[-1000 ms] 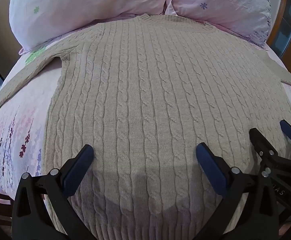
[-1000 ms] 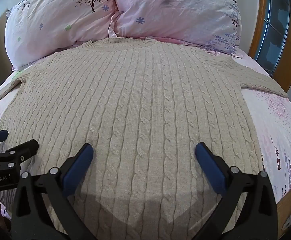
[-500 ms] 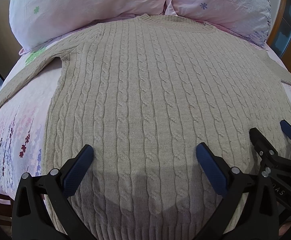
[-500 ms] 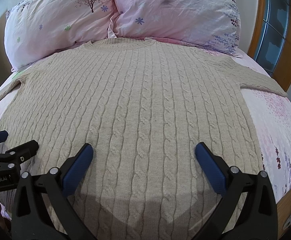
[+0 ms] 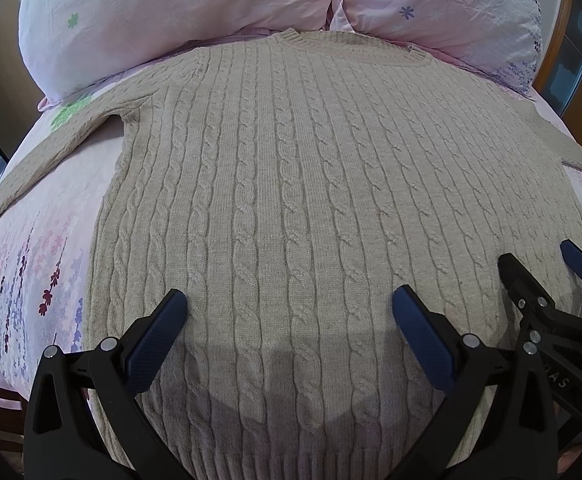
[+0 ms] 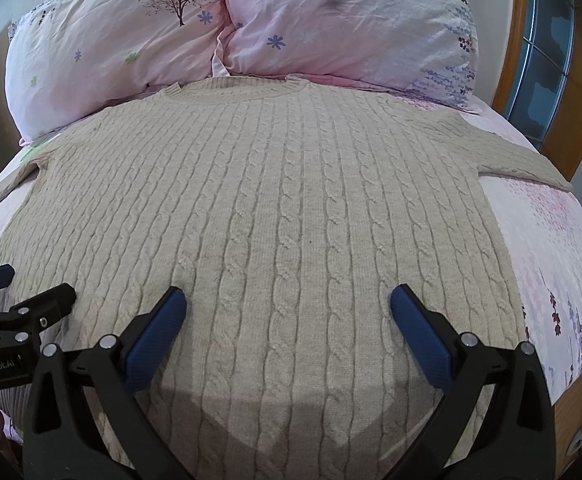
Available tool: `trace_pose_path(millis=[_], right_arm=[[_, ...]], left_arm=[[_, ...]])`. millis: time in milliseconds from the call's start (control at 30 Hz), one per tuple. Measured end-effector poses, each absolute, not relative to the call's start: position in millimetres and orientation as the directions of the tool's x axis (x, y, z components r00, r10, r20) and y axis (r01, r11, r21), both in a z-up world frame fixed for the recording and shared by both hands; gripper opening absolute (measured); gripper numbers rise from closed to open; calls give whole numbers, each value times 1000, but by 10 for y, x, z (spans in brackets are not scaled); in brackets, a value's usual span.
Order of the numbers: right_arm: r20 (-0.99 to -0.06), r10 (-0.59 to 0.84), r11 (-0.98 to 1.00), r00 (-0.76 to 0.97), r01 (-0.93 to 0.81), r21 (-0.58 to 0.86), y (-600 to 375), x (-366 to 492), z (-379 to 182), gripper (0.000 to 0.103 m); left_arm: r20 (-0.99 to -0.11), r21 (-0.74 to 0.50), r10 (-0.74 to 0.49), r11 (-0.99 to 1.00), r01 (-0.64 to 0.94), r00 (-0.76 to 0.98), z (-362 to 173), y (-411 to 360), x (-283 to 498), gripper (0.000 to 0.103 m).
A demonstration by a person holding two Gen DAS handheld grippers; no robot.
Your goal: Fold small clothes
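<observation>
A beige cable-knit sweater [image 6: 291,208] lies flat on the floral-sheeted bed [image 6: 547,248], its collar touching two pink pillows [image 6: 343,20]. Both sleeve ends run out of frame. The left claw [image 5: 287,322] and right claw [image 6: 287,320] hover spread wide above its hem, gripping nothing.
</observation>
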State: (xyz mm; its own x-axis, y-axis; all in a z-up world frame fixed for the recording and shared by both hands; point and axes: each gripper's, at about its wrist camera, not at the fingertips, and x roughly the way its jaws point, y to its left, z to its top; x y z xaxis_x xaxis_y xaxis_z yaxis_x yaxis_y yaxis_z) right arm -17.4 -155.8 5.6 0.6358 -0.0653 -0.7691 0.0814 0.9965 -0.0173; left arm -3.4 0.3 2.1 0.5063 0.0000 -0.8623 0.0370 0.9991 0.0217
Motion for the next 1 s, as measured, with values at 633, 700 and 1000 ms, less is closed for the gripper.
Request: trace_pose_path(millis=[633, 700, 1000], right_arm=[[-768, -66, 996, 637, 82, -17, -1565, -175, 53, 101], [-768, -66, 996, 637, 83, -17, -1573, -175, 48, 101], [-768, -66, 996, 637, 83, -17, -1574, -174, 45, 101]], left_arm=[[-861, 22, 0, 999, 37, 508, 15, 3, -43, 102], [-861, 22, 0, 999, 37, 509, 15, 3, -43, 102], [-860, 22, 0, 999, 37, 509, 19, 3, -42, 102]])
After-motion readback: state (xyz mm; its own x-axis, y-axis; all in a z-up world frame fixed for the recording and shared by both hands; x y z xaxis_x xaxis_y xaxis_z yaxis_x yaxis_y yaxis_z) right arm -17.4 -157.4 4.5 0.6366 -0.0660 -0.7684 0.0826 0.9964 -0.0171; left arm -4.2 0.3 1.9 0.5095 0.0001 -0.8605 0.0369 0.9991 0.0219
